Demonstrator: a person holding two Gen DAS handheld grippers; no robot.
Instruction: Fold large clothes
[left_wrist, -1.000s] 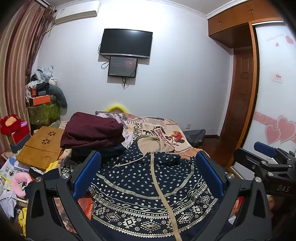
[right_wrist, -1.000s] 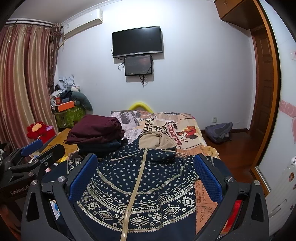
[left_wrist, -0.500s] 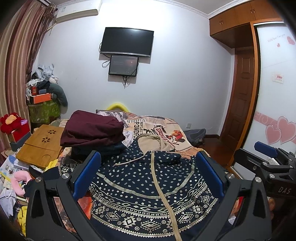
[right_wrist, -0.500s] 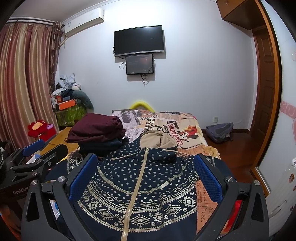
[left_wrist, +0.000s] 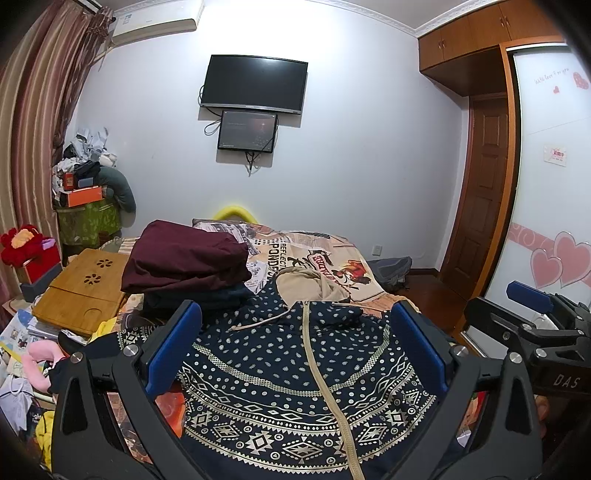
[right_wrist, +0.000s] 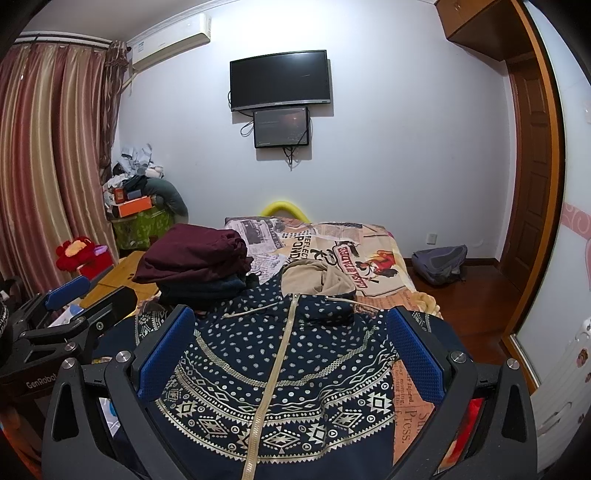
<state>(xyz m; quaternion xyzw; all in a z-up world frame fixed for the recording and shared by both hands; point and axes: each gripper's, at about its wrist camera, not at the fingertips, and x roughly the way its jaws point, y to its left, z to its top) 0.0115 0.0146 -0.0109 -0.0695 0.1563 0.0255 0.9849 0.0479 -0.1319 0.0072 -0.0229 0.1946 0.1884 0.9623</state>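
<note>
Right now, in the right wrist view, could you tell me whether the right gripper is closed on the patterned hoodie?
No, the right gripper stands wide open above the navy patterned hoodie, its blue pads far apart and holding nothing.

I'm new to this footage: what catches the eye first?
A navy patterned hoodie lies spread zipper-up on the bed, framed by the open left tongs. Behind it to the left sits a stack of folded clothes, and a black TV hangs on the far wall.
</note>
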